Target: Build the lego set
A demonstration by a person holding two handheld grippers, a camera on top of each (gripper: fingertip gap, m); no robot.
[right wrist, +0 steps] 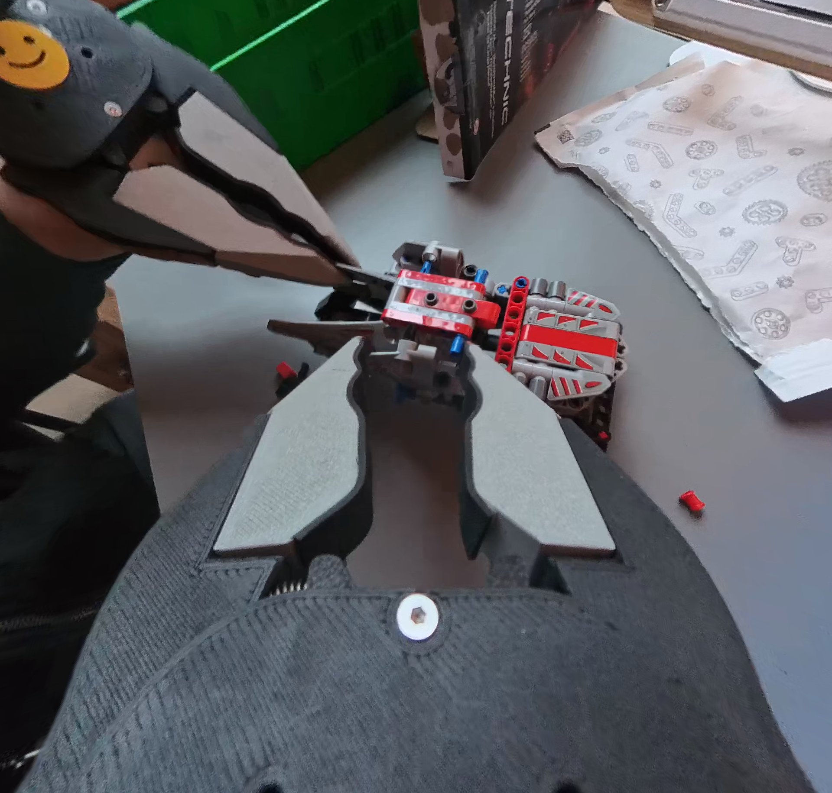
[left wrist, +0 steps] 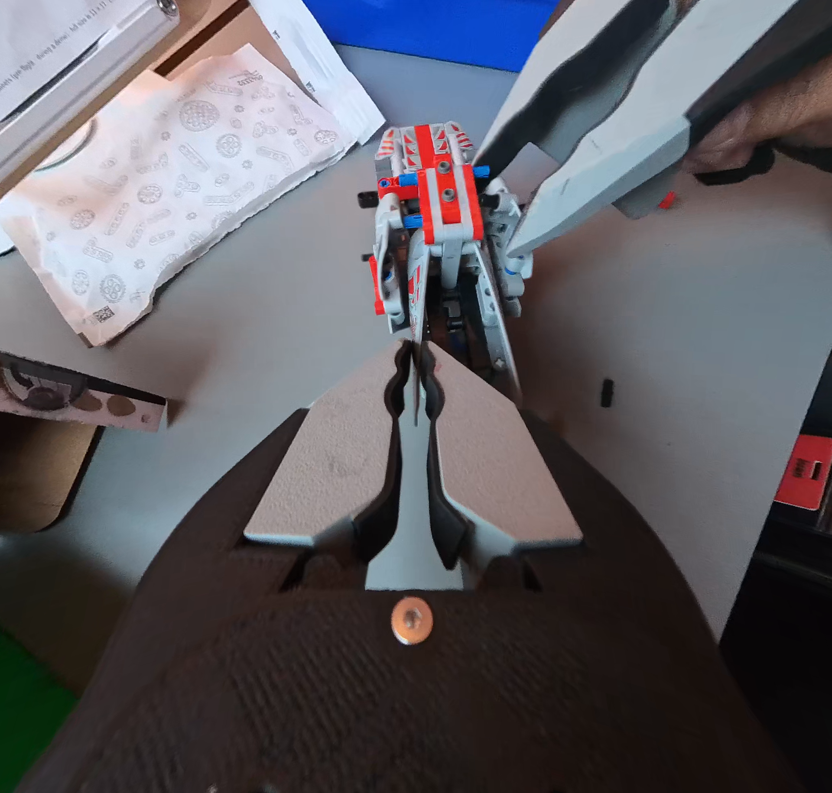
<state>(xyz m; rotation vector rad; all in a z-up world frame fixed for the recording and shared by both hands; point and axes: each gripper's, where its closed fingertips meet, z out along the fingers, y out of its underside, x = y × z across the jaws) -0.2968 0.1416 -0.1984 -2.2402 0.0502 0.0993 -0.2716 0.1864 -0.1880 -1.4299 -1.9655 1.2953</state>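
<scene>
Partly built Technic model (right wrist: 499, 335), red, grey and black, lying on the grey desk (right wrist: 675, 434) at the centre of both views. Its striped bonnet panel, roof block and blue pins are in place; no wheels are visible, and the underside is hidden.

Left tool (left wrist: 416, 353): jaws nearly closed, pinching a thin grey panel at the model's 6 o'clock end in the left wrist view. In the right wrist view it enters from 10 o'clock and meets the model's dark end.

Right tool (right wrist: 416, 353): jaws moderately apart, straddling the grey side structure of the model at its 6 o'clock flank; whether they actually bear on it cannot be told. In the left wrist view its tips touch the model from 2 o'clock.

Loose parts: a small red connector (right wrist: 692, 500) at 4 o'clock, well apart from the model; a red and black piece (right wrist: 288, 371) just beside the right tool's left finger; a black pin (left wrist: 607, 392) at 3 o'clock.

Surroundings: torn printed paper bag (right wrist: 720, 213) at 2 o'clock, set box (right wrist: 486, 60) at 12 o'clock, green bin (right wrist: 288, 51) at 11 o'clock.

Judged progress: bodywork largely assembled; remaining panels, loose pins and probably wheels are still to fit.
</scene>
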